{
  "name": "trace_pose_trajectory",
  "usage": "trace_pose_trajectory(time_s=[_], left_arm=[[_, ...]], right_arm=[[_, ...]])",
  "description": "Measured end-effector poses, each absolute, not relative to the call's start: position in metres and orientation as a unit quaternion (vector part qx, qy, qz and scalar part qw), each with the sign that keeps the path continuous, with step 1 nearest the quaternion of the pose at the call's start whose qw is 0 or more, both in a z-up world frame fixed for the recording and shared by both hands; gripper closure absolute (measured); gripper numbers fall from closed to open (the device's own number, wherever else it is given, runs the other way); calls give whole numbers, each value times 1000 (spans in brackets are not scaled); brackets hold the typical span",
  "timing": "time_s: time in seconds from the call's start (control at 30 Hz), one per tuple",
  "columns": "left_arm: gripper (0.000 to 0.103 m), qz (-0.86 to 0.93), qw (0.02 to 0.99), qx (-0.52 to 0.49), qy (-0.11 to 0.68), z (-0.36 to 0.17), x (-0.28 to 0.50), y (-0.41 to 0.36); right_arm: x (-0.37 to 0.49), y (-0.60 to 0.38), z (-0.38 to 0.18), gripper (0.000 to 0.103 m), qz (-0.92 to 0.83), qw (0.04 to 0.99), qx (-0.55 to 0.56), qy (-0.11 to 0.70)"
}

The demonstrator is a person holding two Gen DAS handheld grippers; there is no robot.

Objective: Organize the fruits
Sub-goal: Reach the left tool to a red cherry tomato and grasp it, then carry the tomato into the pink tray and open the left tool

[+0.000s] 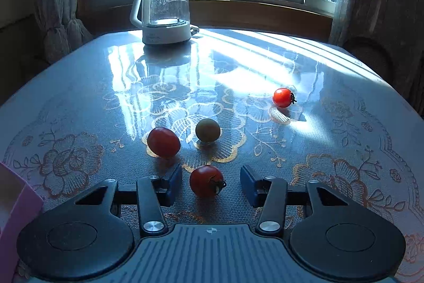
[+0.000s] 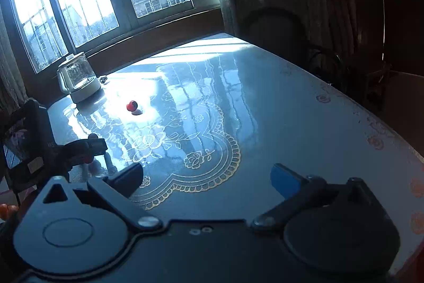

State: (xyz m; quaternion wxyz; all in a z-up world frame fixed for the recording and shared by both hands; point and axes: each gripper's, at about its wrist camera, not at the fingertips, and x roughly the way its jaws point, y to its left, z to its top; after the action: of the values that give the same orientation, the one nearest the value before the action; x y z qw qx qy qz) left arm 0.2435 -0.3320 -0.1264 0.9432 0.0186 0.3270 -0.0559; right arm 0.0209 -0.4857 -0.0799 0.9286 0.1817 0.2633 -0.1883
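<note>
Several small fruits lie on the glossy table [image 1: 79, 97]. A red cherry tomato with a dark stem [image 1: 205, 181] sits between the blue pads of my left gripper [image 1: 212, 183], which is open; a narrow gap shows on each side of it. Just beyond are another red tomato [image 1: 163, 142] and a greenish-brown fruit [image 1: 207, 130]. A bright red tomato [image 1: 283, 97] lies in the sun farther right, the same tomato [image 2: 132, 105] showing in the right wrist view. My right gripper [image 2: 209, 177] is open over the bare table [image 2: 291, 110], with nothing between its fingers.
A glass kettle on a white base [image 1: 164, 15] [image 2: 78, 78] stands at the far edge by the window. A pink box [image 1: 16, 216] is at the near left. Curtains and a dark chair [image 2: 275, 28] border the table's right side.
</note>
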Motion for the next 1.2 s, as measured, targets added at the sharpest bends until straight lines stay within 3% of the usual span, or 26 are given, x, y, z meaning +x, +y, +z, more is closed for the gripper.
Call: trace_pose_trajectory(time_s=[0.1,0.13,0.57,0.87,1.2], left_arm=[[76,-64,945,22,320,-127,242,-332],[77,-66,945,19,320,-127,242,-332],[77,-69,950,-3,306,-97,225,-298],[77,-22,958,-14,286,-57,199,-185],[77,74,947,9,313,-78,189,-50]], right_arm=[[20,-485,-79,0,-190,929,181,261],[20,-485,-80,0,-189,929,183,261],[24,-476,-73,0,-173,934,176,260],[54,-435,-67,0,-123,944,163,258],[88,-370,-64,0,-68,950,151,266]])
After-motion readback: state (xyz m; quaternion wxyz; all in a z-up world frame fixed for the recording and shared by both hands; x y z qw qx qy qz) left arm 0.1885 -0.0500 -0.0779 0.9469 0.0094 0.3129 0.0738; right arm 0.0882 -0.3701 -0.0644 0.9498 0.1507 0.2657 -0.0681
